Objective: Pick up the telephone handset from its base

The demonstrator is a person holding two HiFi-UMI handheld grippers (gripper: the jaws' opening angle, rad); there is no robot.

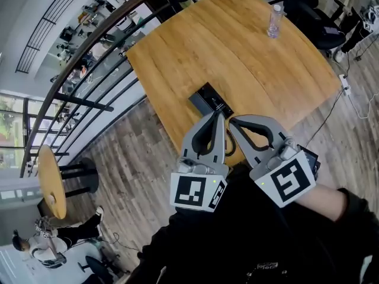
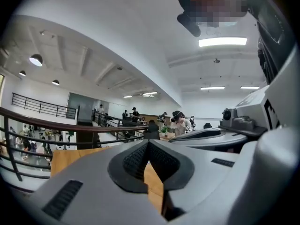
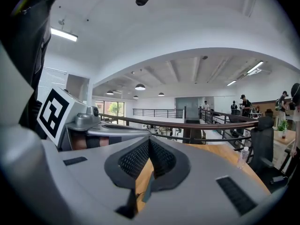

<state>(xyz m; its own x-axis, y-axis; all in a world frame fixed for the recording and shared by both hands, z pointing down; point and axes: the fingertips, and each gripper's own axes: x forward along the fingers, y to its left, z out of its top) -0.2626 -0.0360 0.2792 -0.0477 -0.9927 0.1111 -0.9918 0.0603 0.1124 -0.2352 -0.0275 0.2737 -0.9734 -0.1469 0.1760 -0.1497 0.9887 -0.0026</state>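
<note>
Bright, even light — ceiling strip (image 2: 222,41) glares white; fisheye bending at edges, dark corners in 2 gripper views.

Wooden table (image 1: 237,46), head view: a rectangular top of pale, honey-coloured boards, seen cornerwise, one long edge running beside a dark railing. Two things lie on it, well apart. Near the closest edge is a flat black telephone (image 1: 210,101), set askew to the boards (its near end is covered from this view). Close to the far right edge stands a clear water bottle (image 1: 275,21), upright and capped. The remaining surface is bare wood. In the right gripper view the same bottle (image 3: 242,157) stands at the table's right side. The table stands on a grey-brown plank floor (image 1: 136,152) — to the right a thin cable (image 1: 328,108) trails across it to a white power strip (image 1: 345,83).
</note>
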